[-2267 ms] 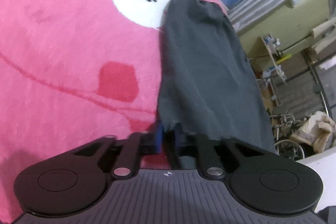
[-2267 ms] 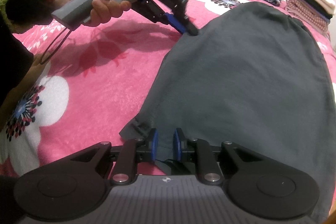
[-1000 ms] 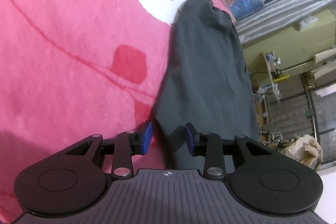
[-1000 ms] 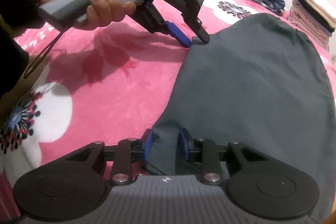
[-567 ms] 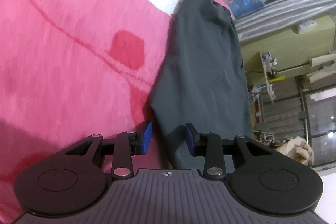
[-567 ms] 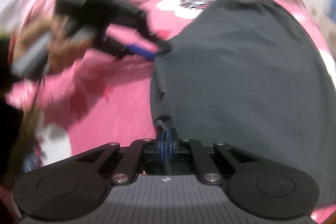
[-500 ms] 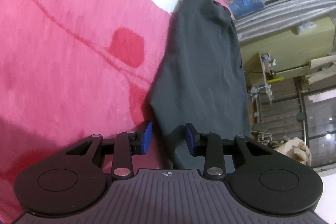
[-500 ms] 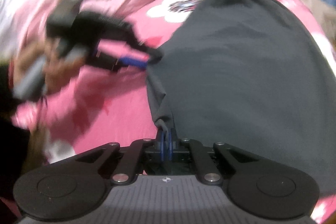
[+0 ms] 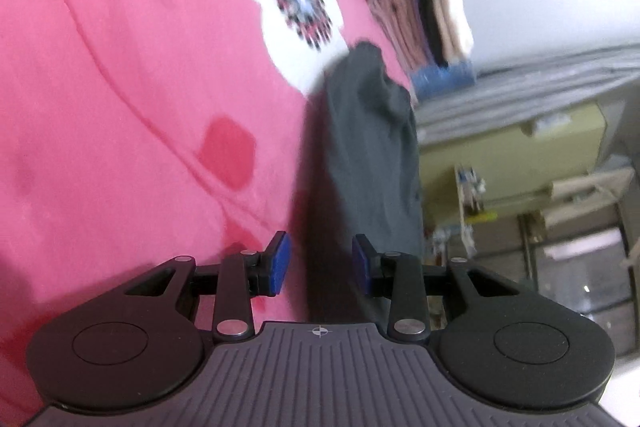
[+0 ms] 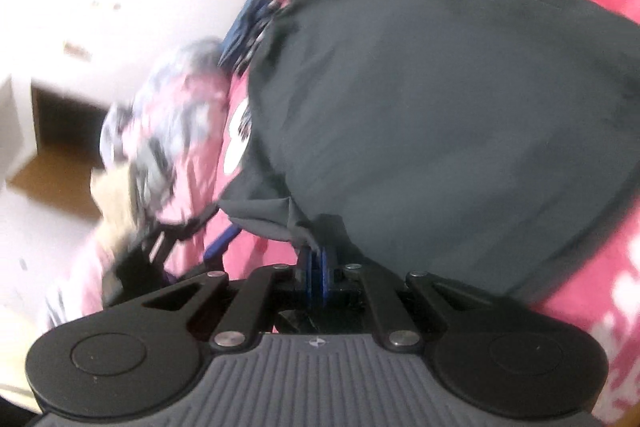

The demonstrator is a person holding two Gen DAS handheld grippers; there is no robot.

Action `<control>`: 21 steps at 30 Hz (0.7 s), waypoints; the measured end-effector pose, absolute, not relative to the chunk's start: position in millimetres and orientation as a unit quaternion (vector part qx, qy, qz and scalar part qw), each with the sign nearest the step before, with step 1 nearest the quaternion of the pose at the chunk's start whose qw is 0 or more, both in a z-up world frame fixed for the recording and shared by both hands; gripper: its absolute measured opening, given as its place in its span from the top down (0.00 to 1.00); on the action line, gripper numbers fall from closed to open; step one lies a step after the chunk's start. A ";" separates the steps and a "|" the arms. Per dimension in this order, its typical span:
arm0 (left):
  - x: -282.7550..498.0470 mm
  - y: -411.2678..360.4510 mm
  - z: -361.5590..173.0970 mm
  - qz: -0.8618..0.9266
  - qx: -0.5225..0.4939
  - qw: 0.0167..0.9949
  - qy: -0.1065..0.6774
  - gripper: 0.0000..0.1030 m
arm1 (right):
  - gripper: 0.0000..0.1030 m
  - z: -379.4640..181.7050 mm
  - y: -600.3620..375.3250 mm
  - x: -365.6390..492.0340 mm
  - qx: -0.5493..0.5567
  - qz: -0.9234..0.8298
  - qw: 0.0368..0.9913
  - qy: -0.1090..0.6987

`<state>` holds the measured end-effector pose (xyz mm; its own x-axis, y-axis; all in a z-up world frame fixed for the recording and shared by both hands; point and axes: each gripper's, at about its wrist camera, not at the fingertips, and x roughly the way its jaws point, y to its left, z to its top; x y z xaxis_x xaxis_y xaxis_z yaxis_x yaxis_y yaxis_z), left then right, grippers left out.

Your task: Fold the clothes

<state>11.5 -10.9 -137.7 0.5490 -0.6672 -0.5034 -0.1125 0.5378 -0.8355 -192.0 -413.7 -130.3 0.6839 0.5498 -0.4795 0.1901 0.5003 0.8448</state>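
Dark grey garment [image 10: 420, 99] is lying on the pink bedspread [image 9: 120, 107]; right gripper [image 10: 315, 267] jaws are pinching its edge, left gripper [image 9: 320, 259] jaws are gaping, holding nothing.

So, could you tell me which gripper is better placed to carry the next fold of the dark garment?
The right gripper: its jaws are closed on an edge of the dark garment. The left gripper is open, with cloth between its fingers but ungripped.
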 end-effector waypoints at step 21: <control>25.2 -136.4 -110.2 -0.262 -0.078 0.875 0.399 0.68 | 0.96 -132.8 -418.3 -203.7 0.500 0.109 0.771 0.379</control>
<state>25.2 -136.4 -110.2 0.5449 -0.5210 -0.6570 0.3967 0.8505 -0.3455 -203.7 -418.3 -132.8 0.6892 0.5466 -0.4757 0.2109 0.4767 0.8534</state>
